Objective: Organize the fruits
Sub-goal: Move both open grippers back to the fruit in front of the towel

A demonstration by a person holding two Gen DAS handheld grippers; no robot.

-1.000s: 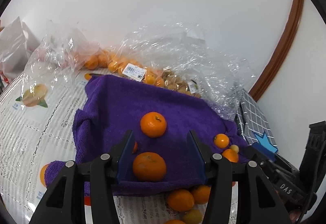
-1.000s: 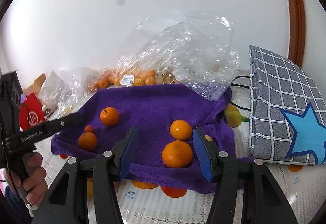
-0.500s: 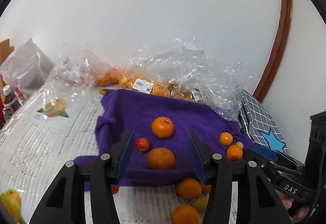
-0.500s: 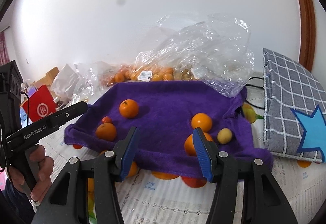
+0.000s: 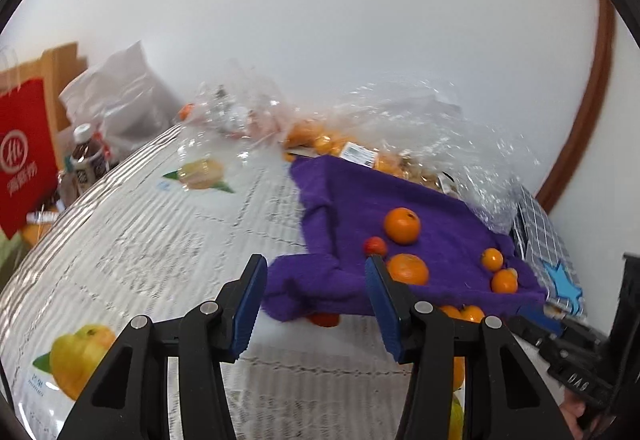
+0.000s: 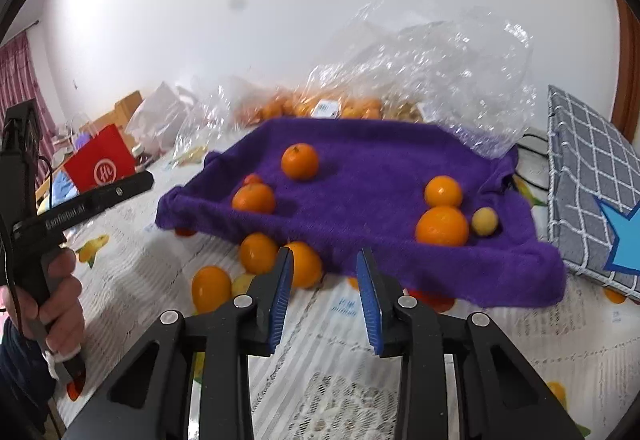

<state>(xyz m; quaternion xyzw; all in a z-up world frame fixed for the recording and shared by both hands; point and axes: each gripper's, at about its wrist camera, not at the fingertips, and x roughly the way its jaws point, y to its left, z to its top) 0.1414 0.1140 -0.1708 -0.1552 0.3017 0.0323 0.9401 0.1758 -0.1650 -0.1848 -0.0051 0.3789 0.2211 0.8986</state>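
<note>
A purple towel (image 5: pixel 360 200) (image 6: pixel 360 168) lies on the table with several oranges on it, among them one near its far side (image 6: pixel 300 161) and a large one at its right (image 6: pixel 441 225) beside a small yellow fruit (image 6: pixel 484 222). More oranges (image 6: pixel 259 252) lie on the tablecloth in front of the towel. My left gripper (image 5: pixel 314 272) hovers short of the towel's left corner, its jaws closing slightly with nothing between them. My right gripper (image 6: pixel 323 264) is over the tablecloth before the towel's front edge, jaws closing on empty air; an orange (image 6: pixel 306 264) shows behind its left finger.
Clear plastic bags (image 6: pixel 420 60) with more oranges stand behind the towel. A grey checked pouch with a blue star (image 6: pixel 592 180) lies at the right. A red paper bag (image 5: pixel 24 160) and a bottle (image 5: pixel 84 156) stand far left. A hand (image 6: pixel 60 300) holds the left gripper.
Both grippers have drawn back from the towel, and the oranges once between their jaws now lie beyond them. The left view has swung left. The right jaws have narrowed.
</note>
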